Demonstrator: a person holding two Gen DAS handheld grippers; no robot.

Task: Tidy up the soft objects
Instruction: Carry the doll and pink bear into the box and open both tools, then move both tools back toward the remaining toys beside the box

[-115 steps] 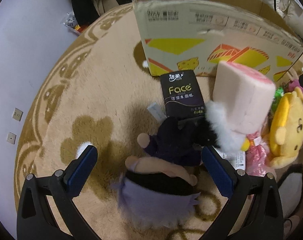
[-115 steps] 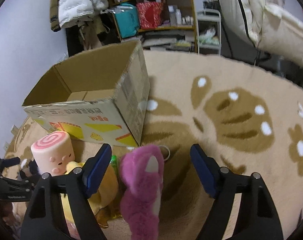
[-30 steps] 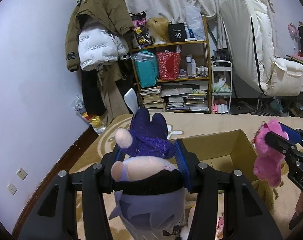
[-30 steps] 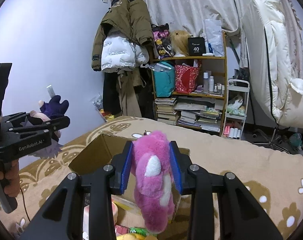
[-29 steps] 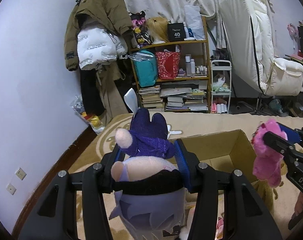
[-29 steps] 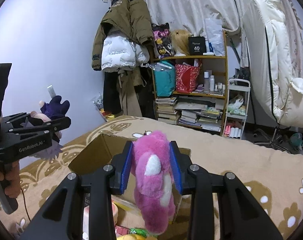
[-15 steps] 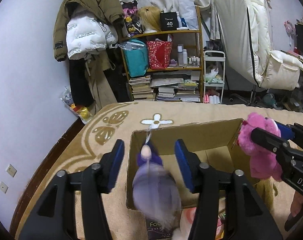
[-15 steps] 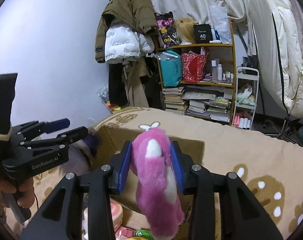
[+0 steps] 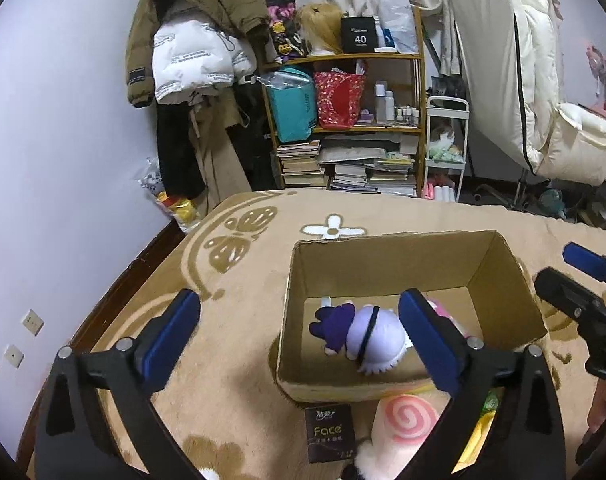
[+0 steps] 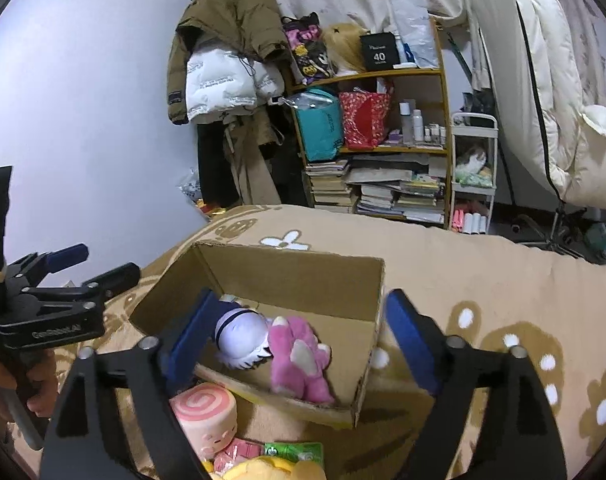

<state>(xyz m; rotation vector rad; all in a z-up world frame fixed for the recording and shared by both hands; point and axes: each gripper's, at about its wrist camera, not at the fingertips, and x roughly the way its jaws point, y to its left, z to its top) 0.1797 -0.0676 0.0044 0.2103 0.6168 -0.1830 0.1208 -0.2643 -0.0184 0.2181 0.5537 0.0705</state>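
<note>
The open cardboard box stands on the beige rug. Inside lie a purple-haired doll and, to its right, a pink plush. In the left wrist view that pink plush is mostly hidden behind my finger. My left gripper hovers above the box's near left side, its jaws opening wide with nothing pressed between the pads. My right gripper hangs over the box's near wall, its jaws also opening and holding nothing. Each gripper shows in the other's view: the right gripper and the left gripper.
In front of the box lie a pink swirl-roll plush, a black tissue pack, a green packet and a yellow plush. Behind the rug stand a bookshelf, hanging coats and a white padded chair.
Both grippers went from shut on their toys to open. The doll and the pink plush dropped and now lie in the box. The left gripper sank a little.
</note>
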